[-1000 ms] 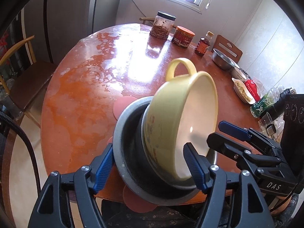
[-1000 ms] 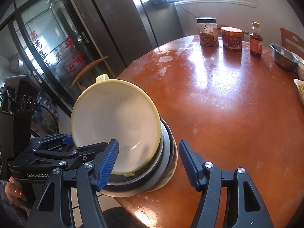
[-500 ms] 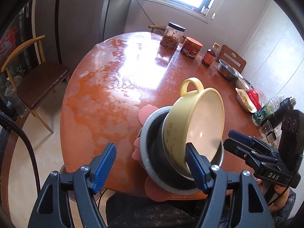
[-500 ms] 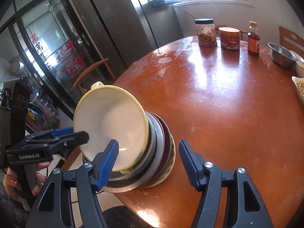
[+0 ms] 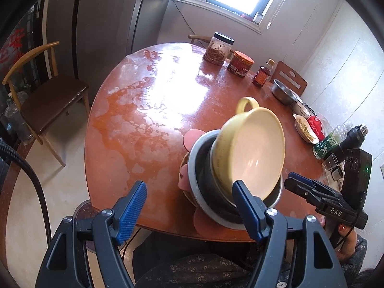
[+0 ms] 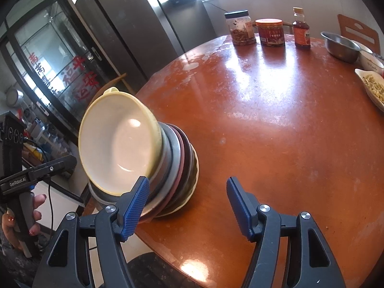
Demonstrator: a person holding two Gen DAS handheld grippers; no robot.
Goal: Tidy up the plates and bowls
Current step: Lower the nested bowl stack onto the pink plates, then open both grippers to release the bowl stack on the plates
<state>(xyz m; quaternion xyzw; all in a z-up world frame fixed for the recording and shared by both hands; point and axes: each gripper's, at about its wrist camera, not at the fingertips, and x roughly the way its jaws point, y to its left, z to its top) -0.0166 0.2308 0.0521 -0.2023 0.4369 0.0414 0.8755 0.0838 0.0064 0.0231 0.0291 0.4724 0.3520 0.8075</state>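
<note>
Yellow handled bowl atop stacked plates at table edge. Left gripper spread, empty. Right gripper spread, empty

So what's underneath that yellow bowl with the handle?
The yellow bowl sits on a stack: a grey metal dish, a pink plate, then a cream plate on the table. Anything nested between them is hidden.
</note>
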